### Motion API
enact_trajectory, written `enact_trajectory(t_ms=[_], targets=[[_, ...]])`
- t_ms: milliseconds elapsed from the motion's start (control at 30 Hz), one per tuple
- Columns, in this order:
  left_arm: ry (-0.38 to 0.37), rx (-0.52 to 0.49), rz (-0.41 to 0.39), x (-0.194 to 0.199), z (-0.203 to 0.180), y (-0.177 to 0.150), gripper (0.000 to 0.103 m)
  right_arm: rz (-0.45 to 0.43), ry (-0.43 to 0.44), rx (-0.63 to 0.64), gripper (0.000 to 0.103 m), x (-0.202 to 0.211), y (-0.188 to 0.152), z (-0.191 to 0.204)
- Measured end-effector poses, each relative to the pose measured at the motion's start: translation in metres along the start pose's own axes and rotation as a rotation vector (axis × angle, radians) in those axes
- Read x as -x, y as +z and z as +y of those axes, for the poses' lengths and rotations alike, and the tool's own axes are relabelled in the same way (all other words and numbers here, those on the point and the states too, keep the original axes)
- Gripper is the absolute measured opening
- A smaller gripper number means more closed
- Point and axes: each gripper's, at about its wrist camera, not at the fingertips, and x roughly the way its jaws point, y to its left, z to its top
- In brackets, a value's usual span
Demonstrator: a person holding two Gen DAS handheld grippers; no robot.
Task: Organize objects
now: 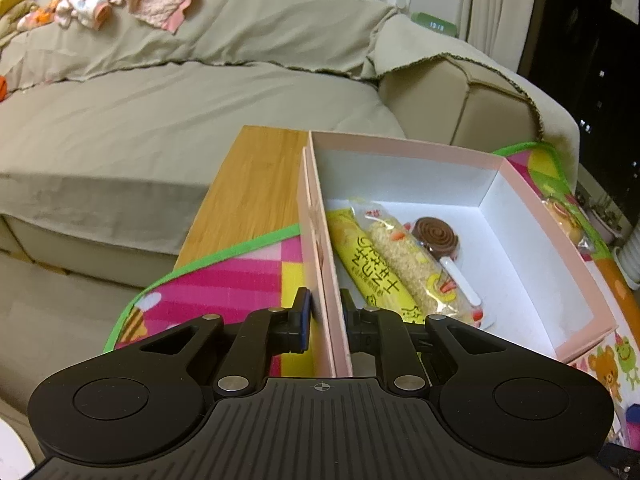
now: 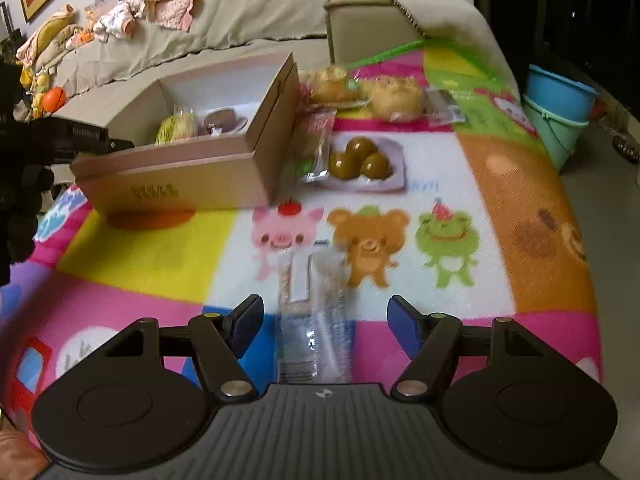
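At the bottom of the right wrist view, the right gripper (image 2: 326,326) is standing wide open, a clear snack packet (image 2: 314,320) lying untouched between its pads on the cartoon mat (image 2: 160,256). Farther up, wrapped buns (image 2: 396,98) are sitting beside the pink box (image 2: 192,180). In the left wrist view, the left gripper (image 1: 324,316) is pinching the box's near wall (image 1: 332,312), with snack sticks (image 1: 396,264) lying inside.

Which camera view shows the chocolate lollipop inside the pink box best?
The left wrist view: the chocolate lollipop lies sharp and close in the pink box, its spiral and white stick plain. The right wrist view shows only a blurred brown patch behind the wall.
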Motion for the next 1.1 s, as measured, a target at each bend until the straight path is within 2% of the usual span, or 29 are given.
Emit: enact_trajectory(t_ms=[133, 200, 267, 333, 900, 1100], targets=[[-0.001, 0.003, 0.003, 0.0, 0.0, 0.0, 0.016, -0.016, 0.007, 0.061, 0.068, -0.002, 0.0, 0.017], [0.0, 0.002, 0.002, 0.0, 0.0, 0.001, 0.016, -0.015, 0.004, 0.092, 0.064, -0.003, 0.0, 0.026], [0.001, 0.004, 0.001, 0.0, 0.0, 0.001, 0.016, -0.024, -0.013, 0.124, 0.048, -0.004, -0.001, 0.033], [0.003, 0.007, 0.001, 0.0, 0.0, 0.001, 0.016, -0.024, -0.001, 0.121, 0.038, -0.002, -0.001, 0.034], [0.011, -0.005, -0.049, 0.004, 0.0, 0.009, 0.013, -0.013, 0.005, 0.122, 0.036, -0.001, -0.001, 0.04], [-0.003, 0.0, -0.055, 0.004, 0.002, 0.009, 0.014, -0.035, 0.078, 0.088, 0.035, 0.014, 0.014, 0.039]])
